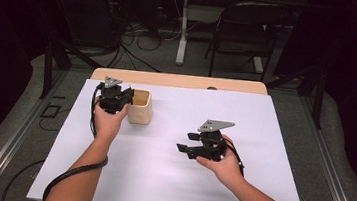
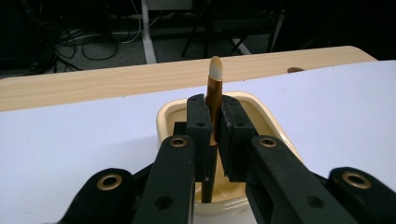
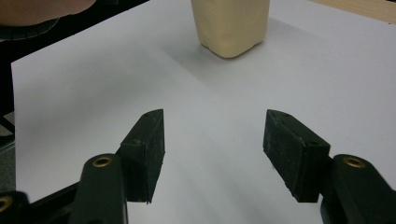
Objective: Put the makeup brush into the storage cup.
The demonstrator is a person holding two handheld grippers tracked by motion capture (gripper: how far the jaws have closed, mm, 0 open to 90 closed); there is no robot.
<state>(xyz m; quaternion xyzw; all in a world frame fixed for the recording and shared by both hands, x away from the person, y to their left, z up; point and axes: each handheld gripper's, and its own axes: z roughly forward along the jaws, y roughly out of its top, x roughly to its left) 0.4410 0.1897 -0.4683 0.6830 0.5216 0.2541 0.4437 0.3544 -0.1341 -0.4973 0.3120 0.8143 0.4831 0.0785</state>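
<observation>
- Left gripper (image 2: 212,135) clamping a thin brown stick (image 2: 214,100), pads pressing it from both sides.
- Stick standing roughly upright between the pads, pale rounded tip (image 2: 215,70) poking above them, lower end dropping into the cream cup (image 2: 261,109).
- Cup sitting right under the left jaws in the left gripper view; rim open, stick's foot inside it, contact with the bottom impossible to tell.
- In the high view, left gripper (image 1: 115,99) hovering at the cup's (image 1: 140,107) left rim, cup resting on the white sheet (image 1: 168,180) near its far left part.
- Right gripper (image 3: 212,154) holding jaws apart, nothing between them, bare sheet (image 3: 93,84) showing through the gap.
- Right gripper (image 1: 201,145) sitting well apart from the cup, nearer the sheet's middle, jaws pointing left in the high view.
- Cup (image 3: 231,23) showing ahead of the right jaws, far off, at the top of the right gripper view.
- Wooden table edge (image 1: 178,80) running behind the sheet.
</observation>
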